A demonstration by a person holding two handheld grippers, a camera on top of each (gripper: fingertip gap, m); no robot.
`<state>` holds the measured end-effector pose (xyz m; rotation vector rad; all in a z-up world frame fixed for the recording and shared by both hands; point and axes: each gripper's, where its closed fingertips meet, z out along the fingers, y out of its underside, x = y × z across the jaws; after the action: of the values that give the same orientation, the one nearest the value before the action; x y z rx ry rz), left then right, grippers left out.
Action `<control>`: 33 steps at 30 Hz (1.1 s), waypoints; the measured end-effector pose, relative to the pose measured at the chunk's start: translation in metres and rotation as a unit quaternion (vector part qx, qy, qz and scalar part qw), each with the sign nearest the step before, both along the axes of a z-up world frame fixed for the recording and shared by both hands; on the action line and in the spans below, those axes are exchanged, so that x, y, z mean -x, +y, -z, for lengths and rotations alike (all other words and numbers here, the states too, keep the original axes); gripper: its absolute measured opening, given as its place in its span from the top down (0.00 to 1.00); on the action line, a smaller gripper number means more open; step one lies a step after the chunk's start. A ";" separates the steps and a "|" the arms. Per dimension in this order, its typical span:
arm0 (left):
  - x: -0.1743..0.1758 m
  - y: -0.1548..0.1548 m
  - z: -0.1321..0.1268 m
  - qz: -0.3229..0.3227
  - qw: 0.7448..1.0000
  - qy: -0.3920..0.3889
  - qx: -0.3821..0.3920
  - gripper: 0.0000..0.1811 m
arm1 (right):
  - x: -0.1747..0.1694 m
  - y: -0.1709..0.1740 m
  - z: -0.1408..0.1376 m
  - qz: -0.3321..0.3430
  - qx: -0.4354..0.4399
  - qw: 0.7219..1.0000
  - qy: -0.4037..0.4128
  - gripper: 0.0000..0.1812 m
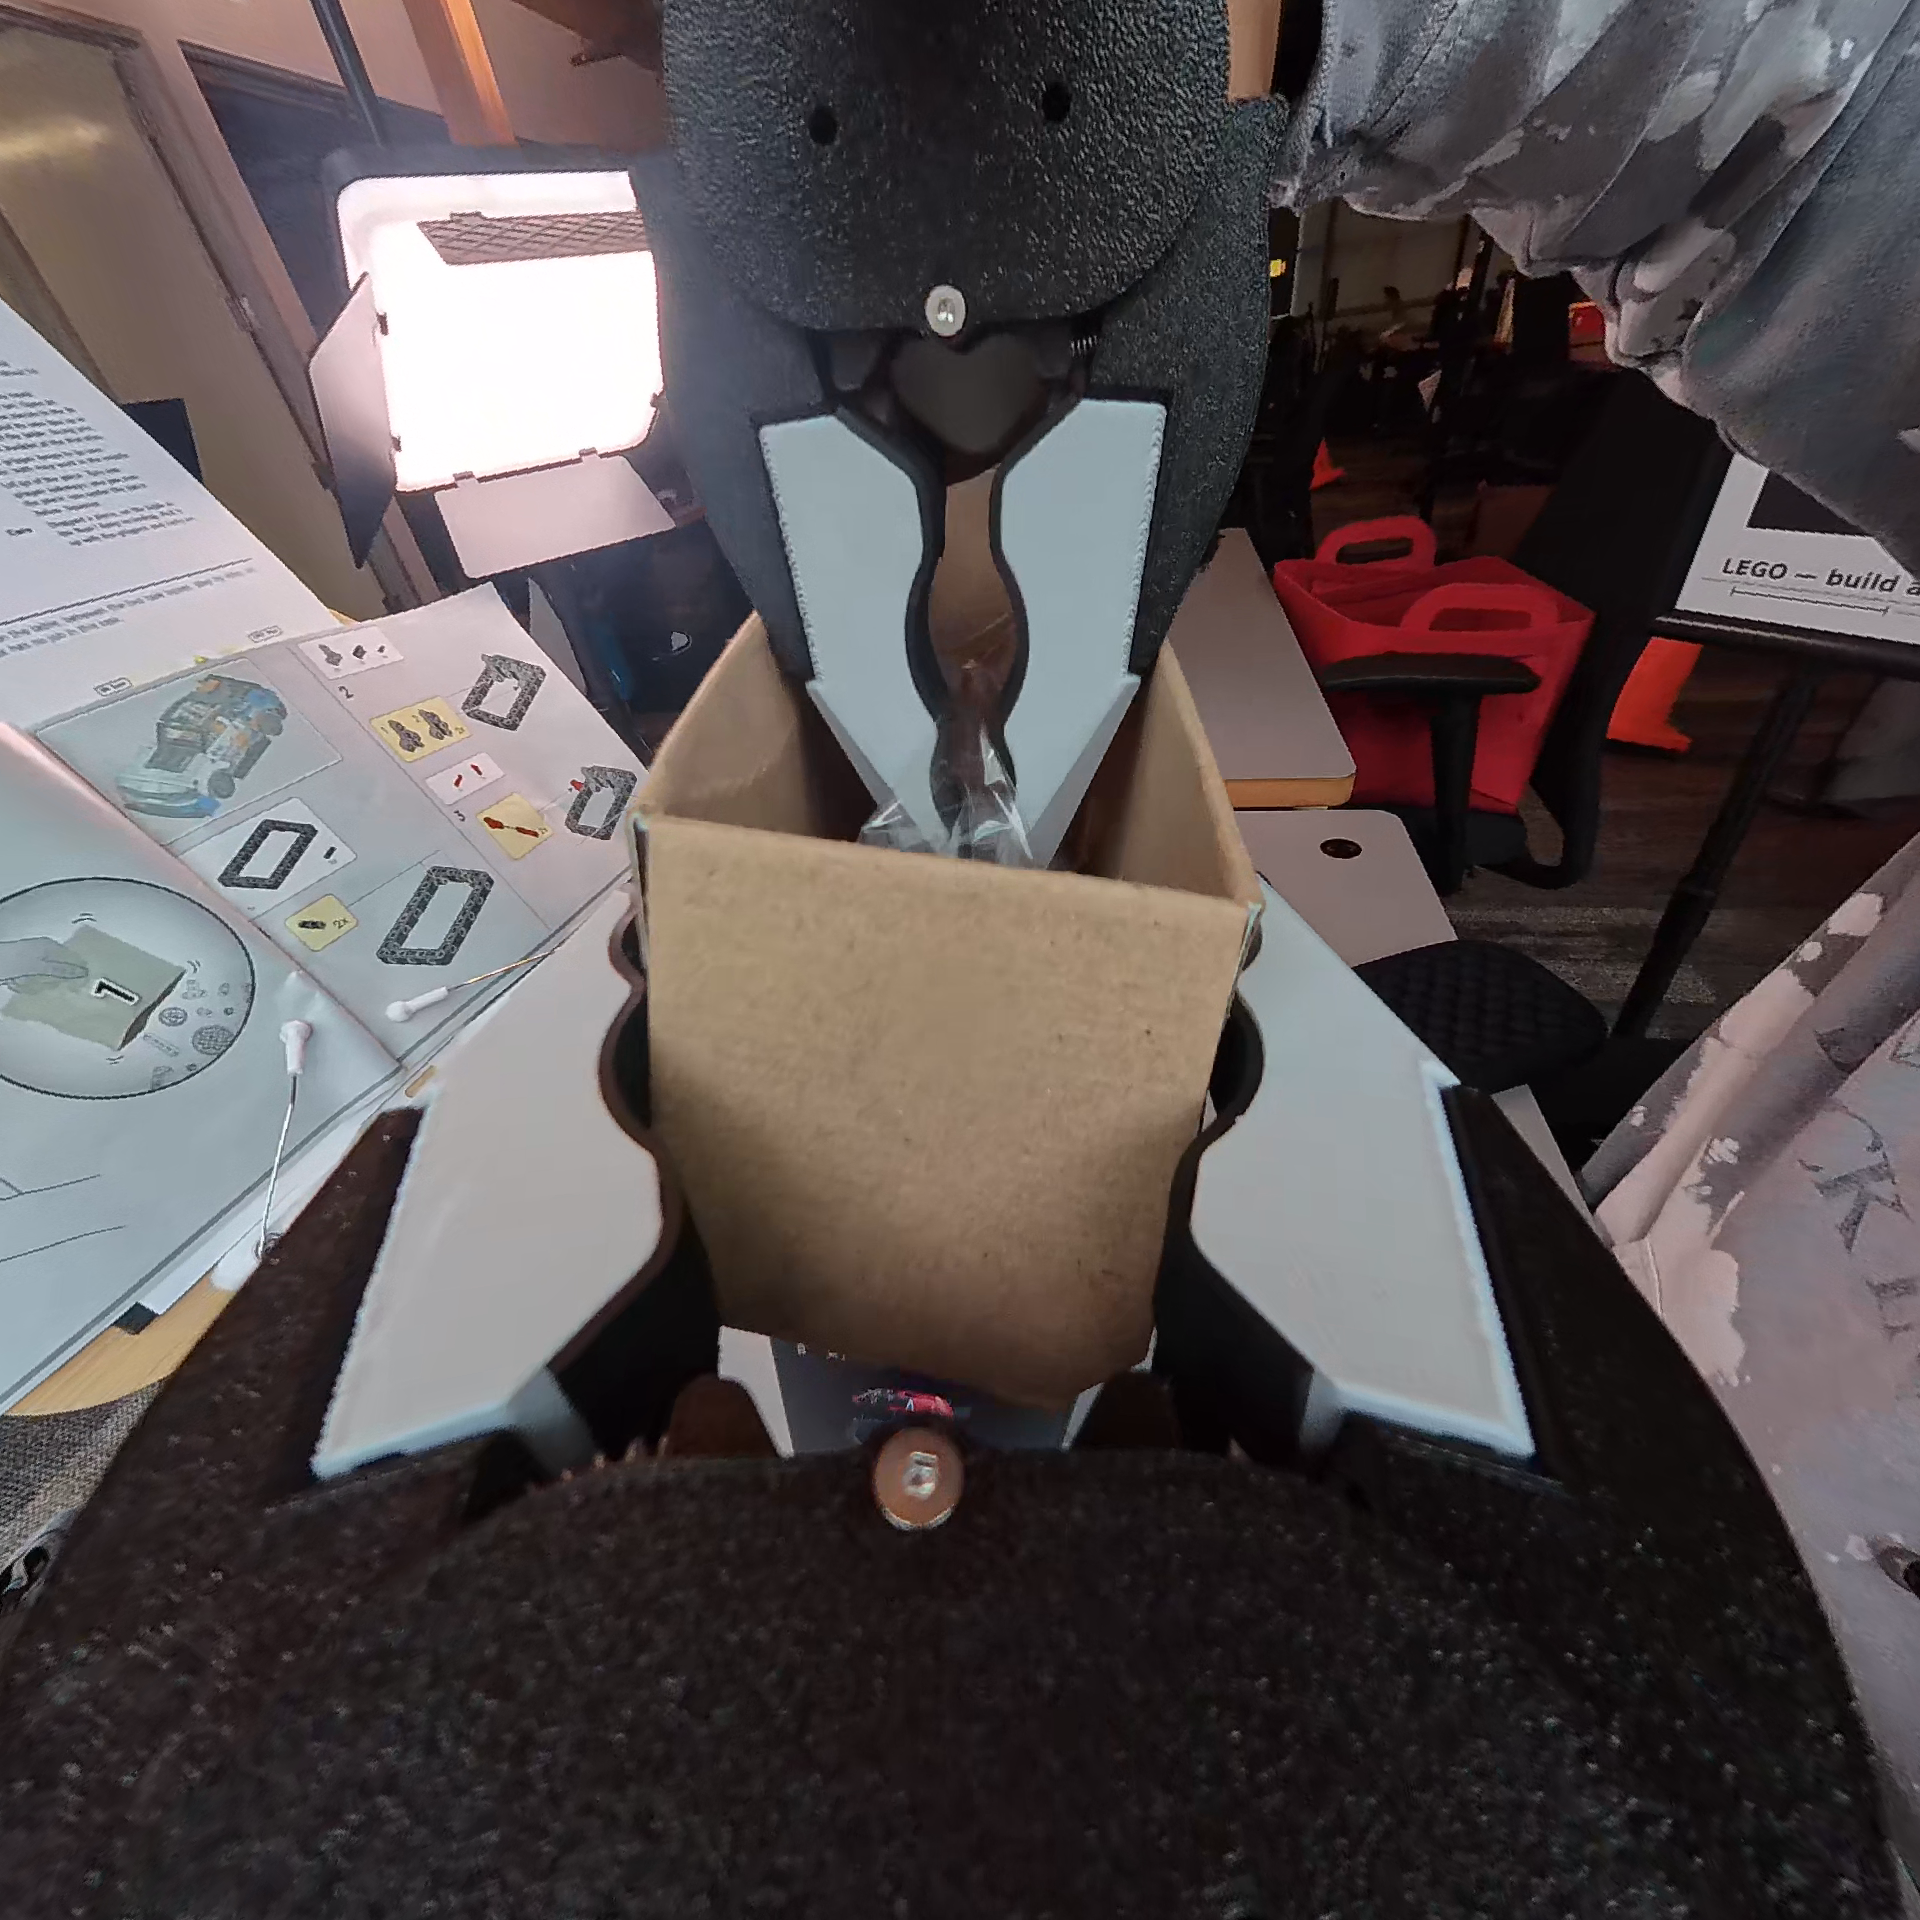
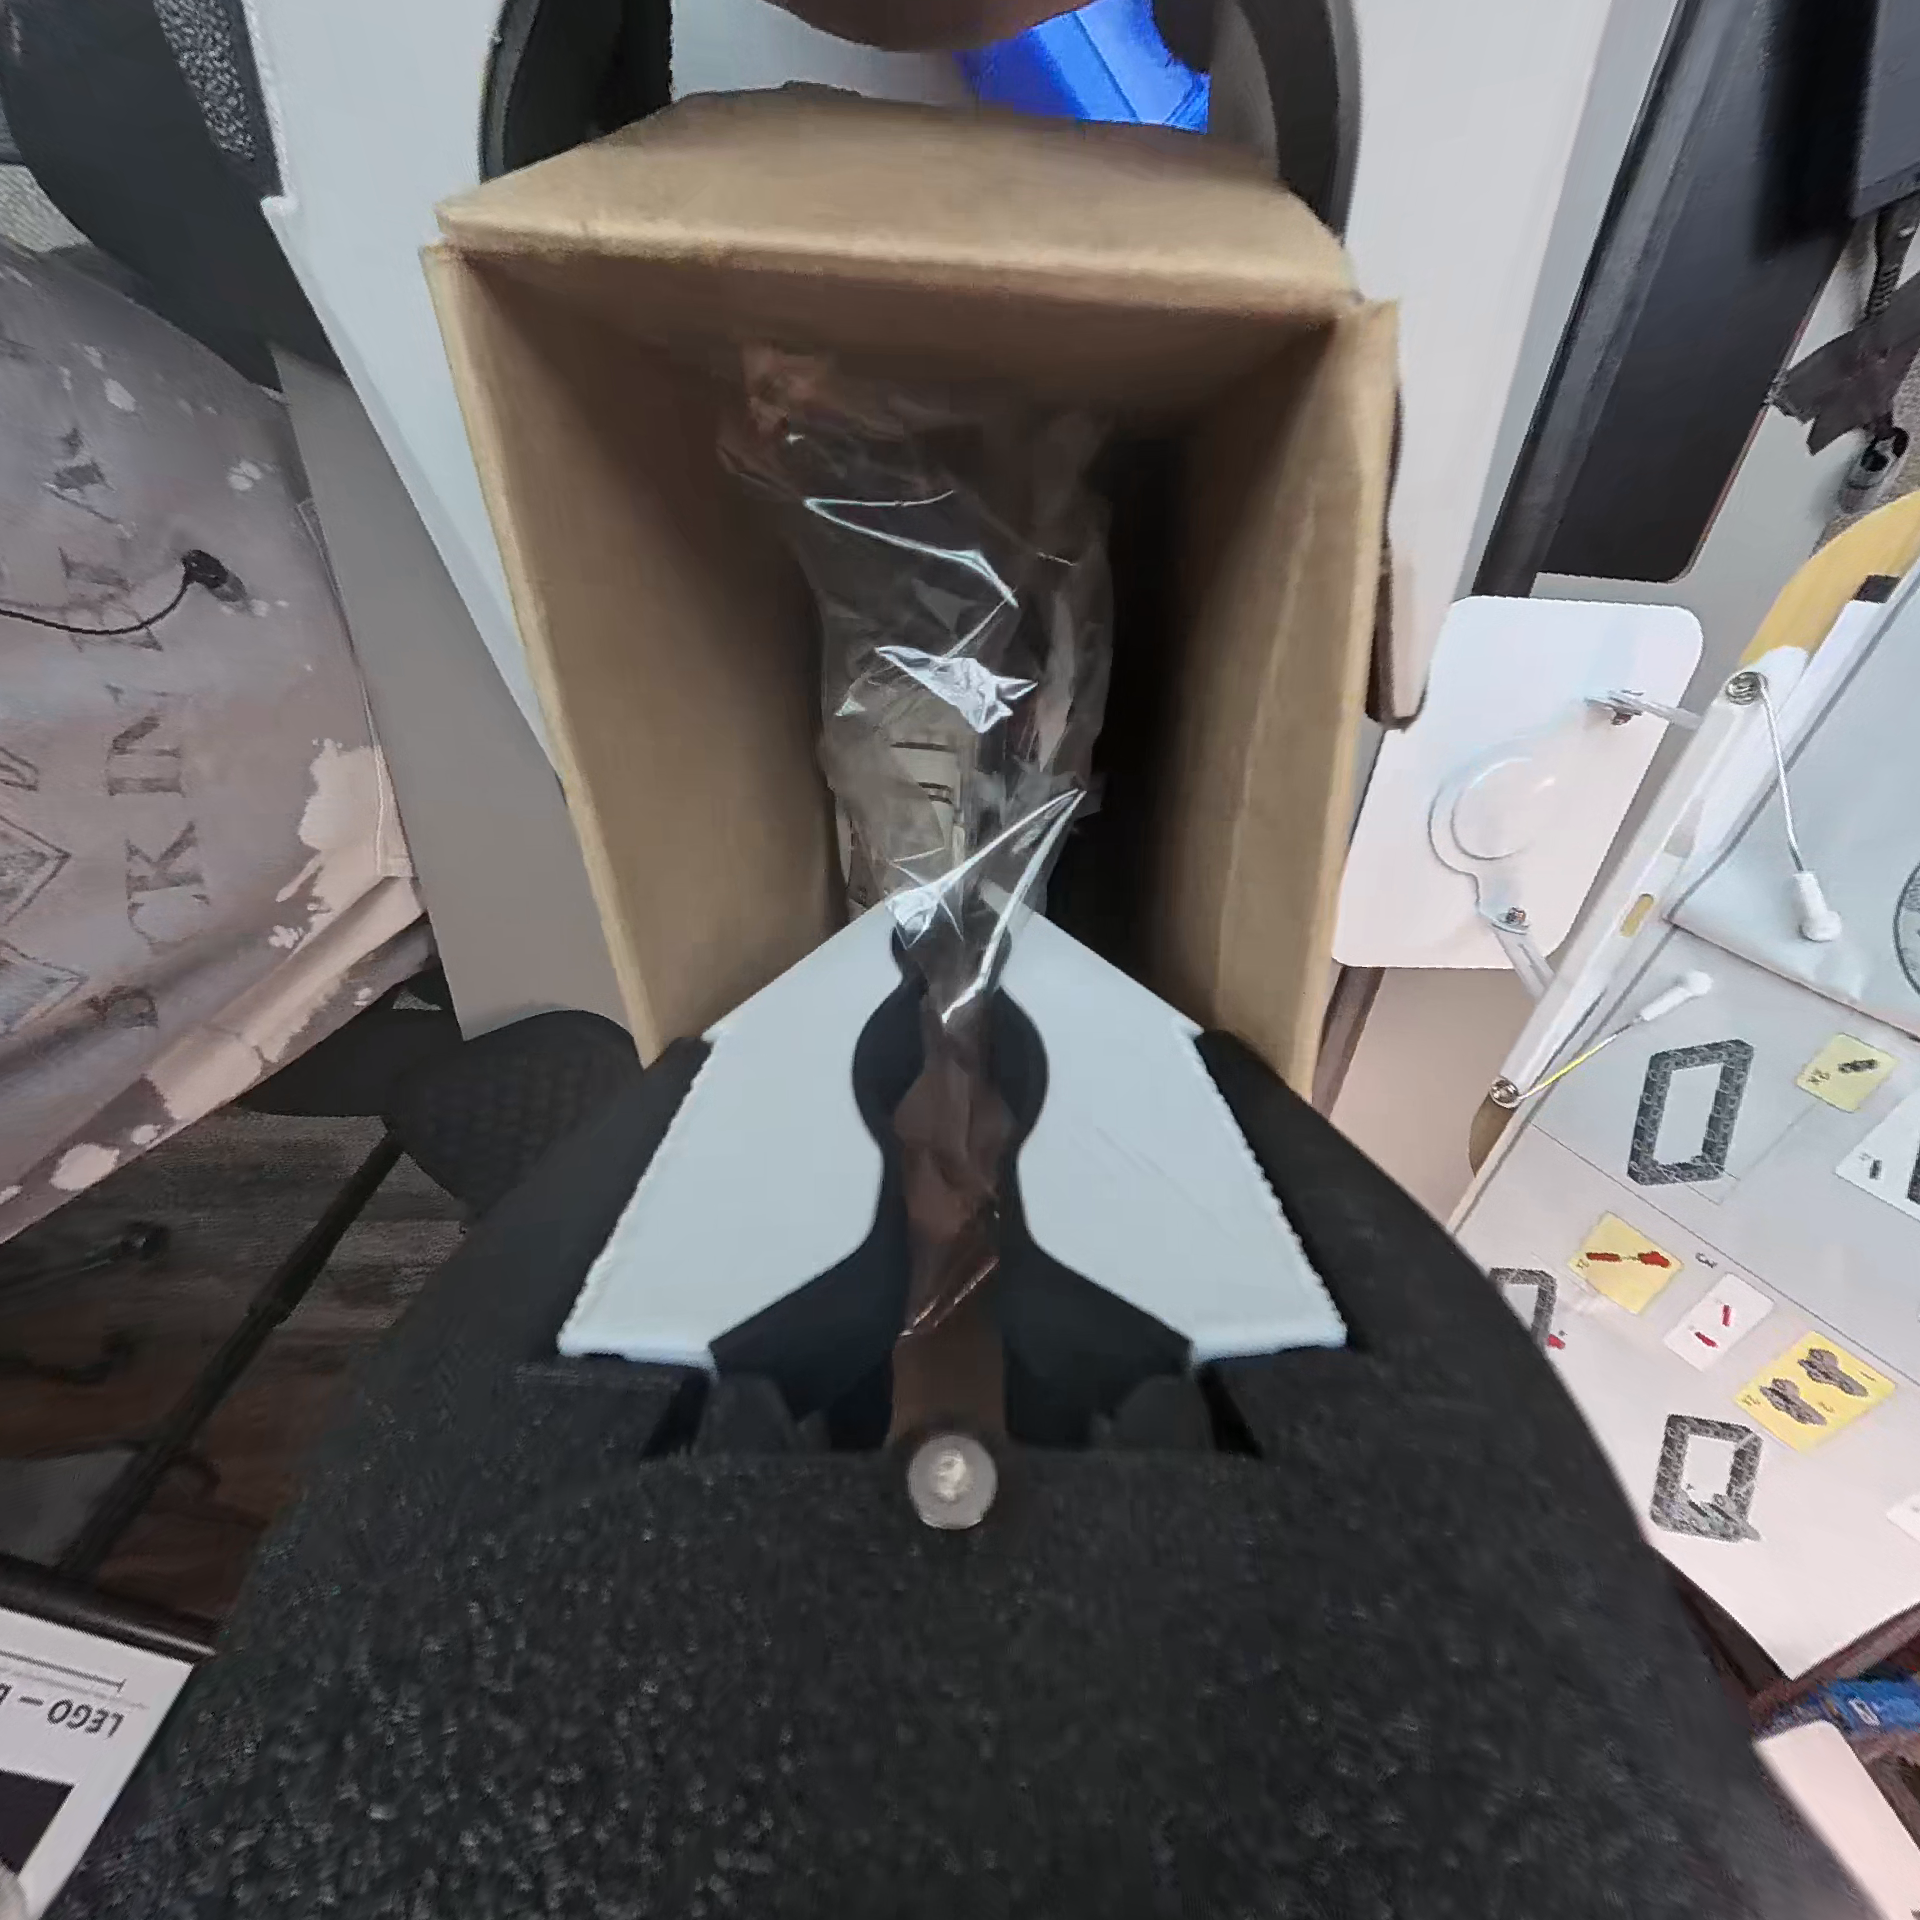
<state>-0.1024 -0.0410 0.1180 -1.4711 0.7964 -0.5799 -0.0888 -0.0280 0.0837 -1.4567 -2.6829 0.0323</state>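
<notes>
My left gripper (image 1: pixel 940 997) is shut on a small open brown cardboard box (image 1: pixel 935 1091), its jaws pressing the box's two sides and holding it up with the open end facing away. My right gripper (image 2: pixel 951 971) is shut on the twisted end of a clear plastic bag (image 2: pixel 935 665) of dark small parts that lies inside the box (image 2: pixel 644 665). In the left wrist view the right gripper (image 1: pixel 961 800) reaches down into the box mouth, pinching the bag (image 1: pixel 966 805).
An open instruction booklet (image 1: pixel 312 831) held by white clips lies at the left; it also shows in the right wrist view (image 2: pixel 1714 1247). A bright studio light (image 1: pixel 509 322), red bags (image 1: pixel 1423 644), a black chair (image 1: pixel 1475 997) and a patterned sleeve (image 1: pixel 1766 1195) surround. Some 4 cm of space lies between my two pairs of fingers.
</notes>
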 end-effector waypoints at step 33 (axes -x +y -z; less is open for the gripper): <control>0.013 0.024 -0.002 -0.036 0.998 -0.032 0.026 0.38 | 0.004 0.013 -0.101 -0.048 0.023 0.952 0.300 0.67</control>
<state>-0.1155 -0.0175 0.1199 -1.5155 0.6802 -0.5949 -0.0924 -0.0146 0.1851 -1.0914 -2.2501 0.4685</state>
